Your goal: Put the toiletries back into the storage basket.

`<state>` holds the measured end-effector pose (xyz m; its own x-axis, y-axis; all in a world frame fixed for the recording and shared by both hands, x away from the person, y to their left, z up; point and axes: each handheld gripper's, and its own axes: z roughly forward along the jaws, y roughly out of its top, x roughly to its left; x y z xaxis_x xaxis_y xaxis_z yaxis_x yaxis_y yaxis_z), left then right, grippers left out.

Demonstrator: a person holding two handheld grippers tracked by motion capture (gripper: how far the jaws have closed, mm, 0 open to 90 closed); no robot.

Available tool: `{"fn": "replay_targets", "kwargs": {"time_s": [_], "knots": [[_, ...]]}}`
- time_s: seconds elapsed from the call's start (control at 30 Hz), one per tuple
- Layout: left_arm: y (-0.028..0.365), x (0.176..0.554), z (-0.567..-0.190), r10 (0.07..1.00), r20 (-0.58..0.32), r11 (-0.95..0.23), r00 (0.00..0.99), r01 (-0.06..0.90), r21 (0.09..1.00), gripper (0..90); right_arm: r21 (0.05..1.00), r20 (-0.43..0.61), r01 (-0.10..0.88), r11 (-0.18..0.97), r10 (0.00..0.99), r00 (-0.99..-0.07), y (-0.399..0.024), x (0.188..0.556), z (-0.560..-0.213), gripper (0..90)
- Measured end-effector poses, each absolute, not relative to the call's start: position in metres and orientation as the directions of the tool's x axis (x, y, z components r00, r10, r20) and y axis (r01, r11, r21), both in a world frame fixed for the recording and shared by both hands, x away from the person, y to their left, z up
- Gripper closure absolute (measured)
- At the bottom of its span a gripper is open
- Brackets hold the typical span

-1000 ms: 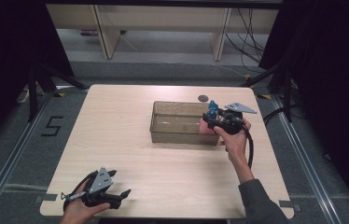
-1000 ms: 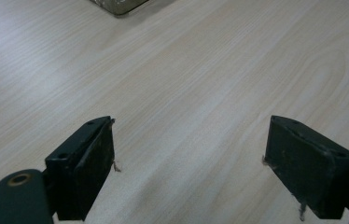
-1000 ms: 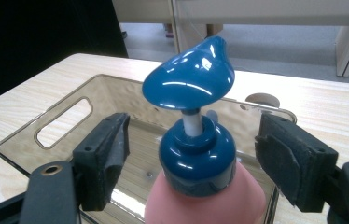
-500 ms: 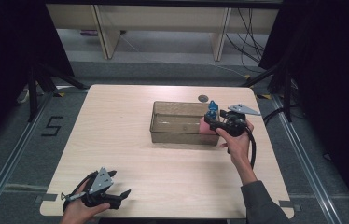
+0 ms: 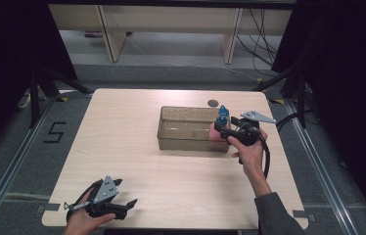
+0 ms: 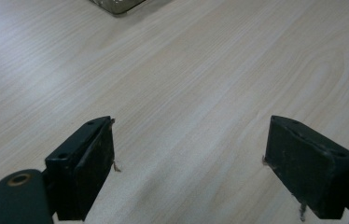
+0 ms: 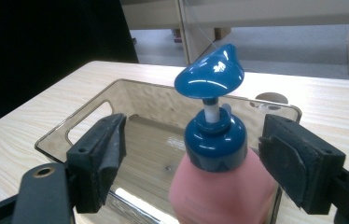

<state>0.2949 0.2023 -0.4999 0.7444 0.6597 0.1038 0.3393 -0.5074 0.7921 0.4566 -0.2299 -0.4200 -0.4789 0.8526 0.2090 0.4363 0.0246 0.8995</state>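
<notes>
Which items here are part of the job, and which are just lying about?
In the job:
- pink pump bottle with a blue pump head, standing in the bin's right end
- clear brown bin
- right gripper, jaws just opening, apart from the bottle

Lying about:
- left gripper, open over bare table
- round dark spot behind the bin
</notes>
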Motion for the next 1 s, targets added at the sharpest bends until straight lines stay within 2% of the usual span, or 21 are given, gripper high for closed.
{"fn": "replay_targets", "kwargs": {"time_s": [0.63, 0.77, 1.0], "knots": [[0.203, 0.296, -0.499, 0.659, 0.102, -0.507, 0.745, 0.34, 0.792, 15.3, 0.908, 0.19, 0.417, 0.037, 0.851, -0.489, -0.232, 0.446, -0.422, 23.4], [0.203, 0.295, -0.5, 0.661, 0.104, -0.508, 0.743, 0.34, 0.791, 15.3, 0.901, 0.223, 0.434, 0.012, 0.845, -0.487, -0.231, 0.443, -0.422, 23.4], [0.203, 0.296, -0.499, 0.658, 0.102, -0.508, 0.746, 0.34, 0.791, 15.3, 0.91, 0.196, 0.413, 0.037, 0.84, -0.507, -0.232, 0.44, -0.423, 23.1]]}}
